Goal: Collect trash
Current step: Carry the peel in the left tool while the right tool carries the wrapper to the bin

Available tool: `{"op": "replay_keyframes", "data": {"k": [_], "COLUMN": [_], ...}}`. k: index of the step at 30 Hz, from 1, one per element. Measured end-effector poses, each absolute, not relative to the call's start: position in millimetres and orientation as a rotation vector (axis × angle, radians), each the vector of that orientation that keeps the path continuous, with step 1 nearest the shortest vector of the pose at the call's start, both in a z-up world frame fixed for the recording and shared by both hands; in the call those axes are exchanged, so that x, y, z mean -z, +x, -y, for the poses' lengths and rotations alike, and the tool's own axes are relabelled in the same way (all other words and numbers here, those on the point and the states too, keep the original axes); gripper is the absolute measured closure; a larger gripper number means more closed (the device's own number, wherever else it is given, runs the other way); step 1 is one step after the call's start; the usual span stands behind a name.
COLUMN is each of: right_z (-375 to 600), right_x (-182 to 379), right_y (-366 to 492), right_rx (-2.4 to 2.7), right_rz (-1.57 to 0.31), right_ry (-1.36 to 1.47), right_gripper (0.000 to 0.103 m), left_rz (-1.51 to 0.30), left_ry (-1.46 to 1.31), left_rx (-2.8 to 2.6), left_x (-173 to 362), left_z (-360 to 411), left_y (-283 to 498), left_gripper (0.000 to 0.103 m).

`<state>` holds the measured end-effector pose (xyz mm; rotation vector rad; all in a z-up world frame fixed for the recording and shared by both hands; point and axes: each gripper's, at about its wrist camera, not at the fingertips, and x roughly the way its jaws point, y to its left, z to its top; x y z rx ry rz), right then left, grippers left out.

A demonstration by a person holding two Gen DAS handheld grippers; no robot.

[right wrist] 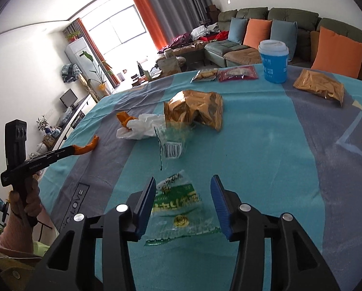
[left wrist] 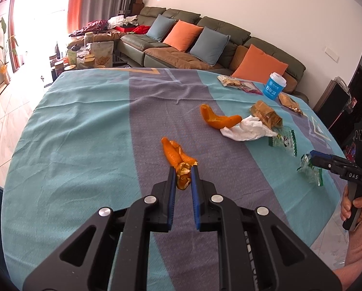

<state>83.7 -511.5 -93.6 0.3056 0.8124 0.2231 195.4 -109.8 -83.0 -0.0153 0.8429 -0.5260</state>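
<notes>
A table covered with a turquoise and grey cloth [left wrist: 84, 126] fills both views, and a green sofa [left wrist: 205, 38] with blue and orange cushions stands behind it. Near the far edge stands a blue paper cup with a white lid [right wrist: 274, 60], upright, with two small snack packets [right wrist: 225, 74] to one side of it and a brown packet [right wrist: 320, 87] to the other. In the middle lies a crumpled golden snack bag [right wrist: 195, 110], touching a white tissue [right wrist: 142, 127]; an orange peel [left wrist: 217, 120] lies just beside the tissue.

The left gripper [left wrist: 183, 173] has its two blue fingers pressed on one end of a second orange peel [left wrist: 174, 156], the rest of which lies on the cloth. The right gripper [right wrist: 183, 190] has its fingers wide apart, one on each side of a clear green wrapper [right wrist: 178, 208] that lies flat on the cloth; it seems they do not touch it, but the view is not sure here. Another clear wrapper with a barcode [right wrist: 172, 143] lies further ahead.
</notes>
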Motion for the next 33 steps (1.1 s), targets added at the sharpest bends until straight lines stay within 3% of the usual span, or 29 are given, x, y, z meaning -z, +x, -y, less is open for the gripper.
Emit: {"op": "replay_keyframes", "data": {"k": [3, 5, 6, 7, 12, 14, 15, 16, 33], "right_z": [507, 503, 501, 499, 489, 482, 479, 475, 381], "right_x": [101, 103, 102, 102, 94, 90, 87, 85, 67], "right_y": [84, 84, 84, 82, 80, 79, 79, 79, 118], "right_rx": [-0.248, -0.259, -0.261, -0.263, -0.286, -0.305, -0.312, -0.322, -0.565], "right_rz": [-0.835, -0.835, -0.833, -0.831, -0.807, -0.794, -0.788, -0.781, -0.72], "right_ry": [0.313, 0.312, 0.307, 0.301, 0.285, 0.281, 0.28, 0.28, 0.292], "right_gripper": [0.08, 0.087, 0.093, 0.096, 0.1, 0.1, 0.1, 0.1, 0.1], "left_rz": [-0.852, -0.856, -0.859, -0.859, -0.887, -0.91, -0.922, -0.933, -0.818], "left_ry": [-0.02, -0.017, -0.015, -0.011, 0.002, 0.005, -0.001, -0.007, 0.015], "left_rx": [0.524, 0.525, 0.52, 0.514, 0.529, 0.526, 0.537, 0.542, 0.451], "left_x": [86, 87, 88, 89, 96, 101, 103, 106, 71], "left_z": [105, 103, 103, 102, 108, 112, 114, 115, 73], "left_y": [194, 192, 193, 193, 198, 202, 204, 206, 170], "left_gripper": [0.087, 0.078, 0.068, 0.066, 0.06, 0.066, 0.08, 0.084, 0.089]}}
